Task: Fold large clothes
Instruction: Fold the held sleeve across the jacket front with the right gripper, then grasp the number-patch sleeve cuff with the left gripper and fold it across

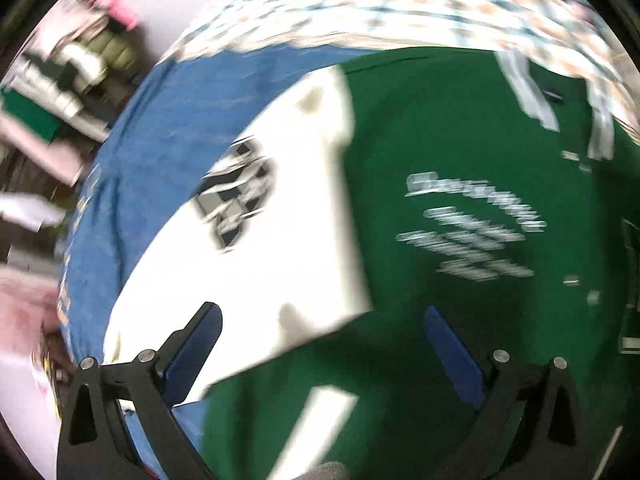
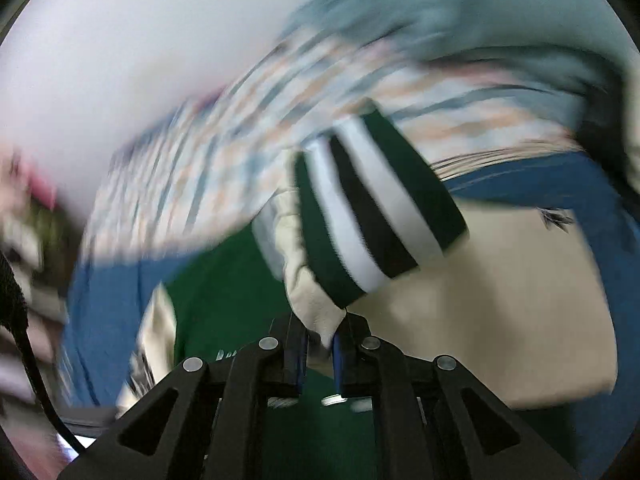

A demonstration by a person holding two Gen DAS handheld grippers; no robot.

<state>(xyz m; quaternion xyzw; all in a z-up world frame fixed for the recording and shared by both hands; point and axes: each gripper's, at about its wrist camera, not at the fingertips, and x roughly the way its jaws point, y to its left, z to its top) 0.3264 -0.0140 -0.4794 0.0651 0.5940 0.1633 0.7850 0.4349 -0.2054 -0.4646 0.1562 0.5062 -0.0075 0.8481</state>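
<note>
On the blue bedsheet [image 1: 168, 120], green-and-cream varsity jacket [image 1: 460, 128] spread flat, left gripper [image 1: 320, 336] jaws wide apart above it, right gripper [image 2: 320, 344] pinching cream sleeve [image 2: 316, 304] near its striped green-white cuff [image 2: 372, 204]

Both fisheye views are brightly lit, heavily motion-blurred, with curved edges and dark corners.

White lettering is showing on the green jacket [image 1: 480, 208] in several lines, but blur is making it unreadable. A checkered patch [image 1: 236, 196] on the white sleeve [image 1: 256, 264] is showing no legible text either.
</note>
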